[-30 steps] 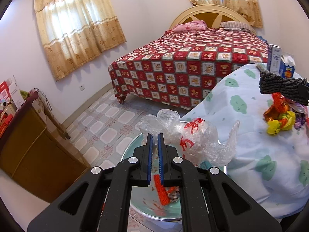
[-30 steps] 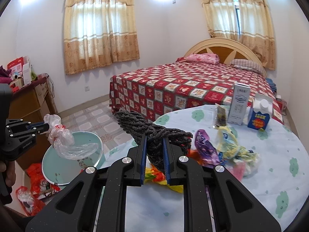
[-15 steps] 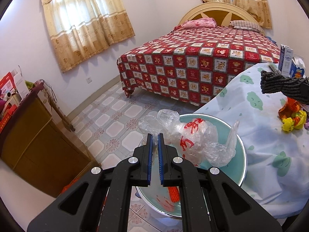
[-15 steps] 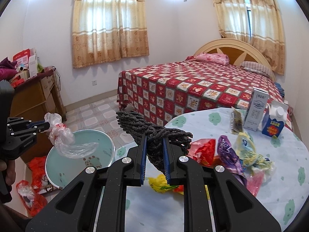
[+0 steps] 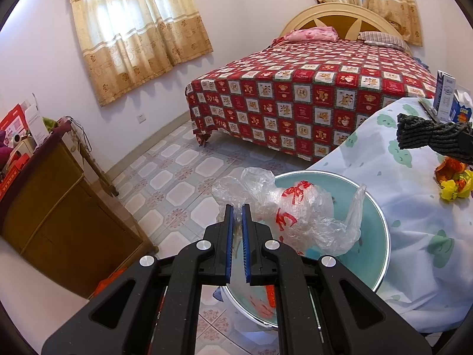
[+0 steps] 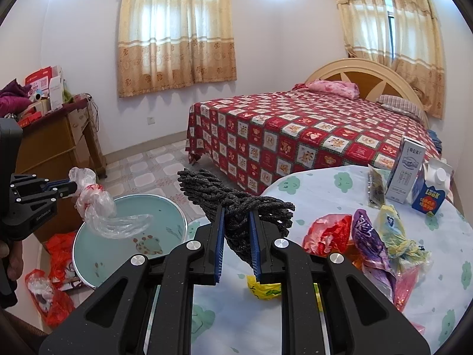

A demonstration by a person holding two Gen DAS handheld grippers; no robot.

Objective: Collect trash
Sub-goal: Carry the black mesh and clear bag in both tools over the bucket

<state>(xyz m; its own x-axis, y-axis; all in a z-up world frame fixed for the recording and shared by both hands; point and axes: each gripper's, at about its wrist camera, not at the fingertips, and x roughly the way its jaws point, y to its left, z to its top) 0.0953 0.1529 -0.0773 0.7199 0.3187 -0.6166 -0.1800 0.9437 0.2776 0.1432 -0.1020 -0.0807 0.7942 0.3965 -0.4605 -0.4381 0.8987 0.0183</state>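
My left gripper is shut on the neck of a clear plastic bag with red print. The bag hangs over a teal basin on the floor beside the table. In the right wrist view the left gripper holds the same bag above the basin. My right gripper is shut on a dark grey knitted rag, held above the table's near edge. Crumpled red, purple and yellow wrappers lie on the cloud-print tablecloth.
Two cartons stand at the table's far right. A bed with a red checked cover fills the back. A wooden cabinet stands at the left wall, with red plastic bags on the floor by the basin.
Both grippers have drifted left with their loads, so the basin, table and bed slid to the right in view. Neither grip has changed.
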